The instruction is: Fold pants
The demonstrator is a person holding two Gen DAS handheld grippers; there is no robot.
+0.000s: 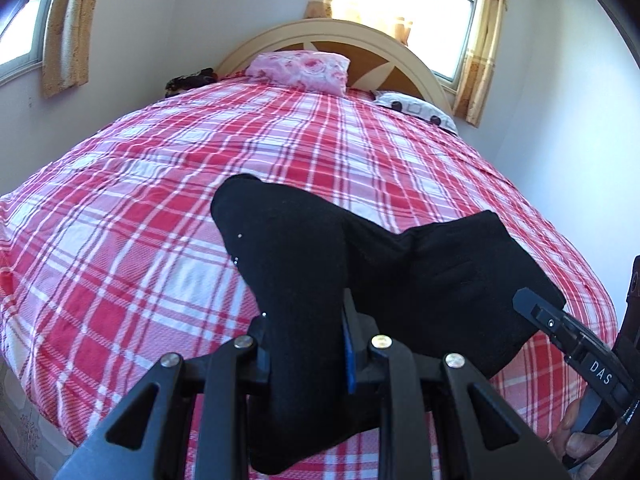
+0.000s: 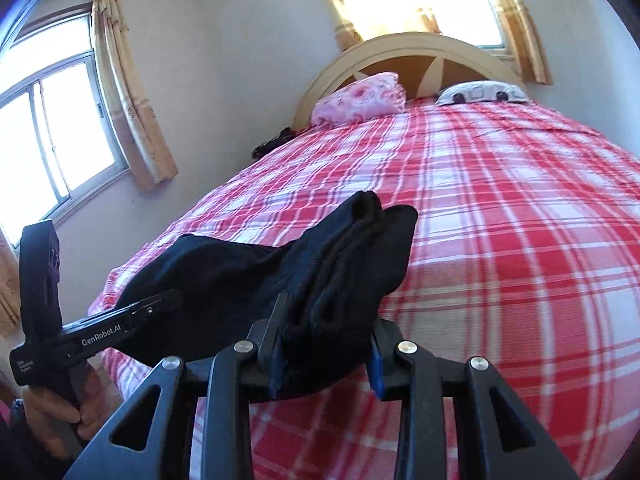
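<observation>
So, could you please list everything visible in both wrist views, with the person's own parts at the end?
pants: one, black, bunched and held up over the near end of the bed by both grippers
bedspread: one, red, pink and white plaid, covering the bed
headboard: one, cream with brown panels, at the far end
pink pillow: one, floral, against the headboard
patterned pillow: one, white with dark shapes, far right corner
dark item: one, black, far left corner, kind unclear
windows: two, bright, on the left wall and behind the headboard
curtains: yellow-tan, beside the windows
left gripper: black, shut on the pants
right gripper: black, shut on the pants
hand: one, gripping the left gripper's handle
</observation>
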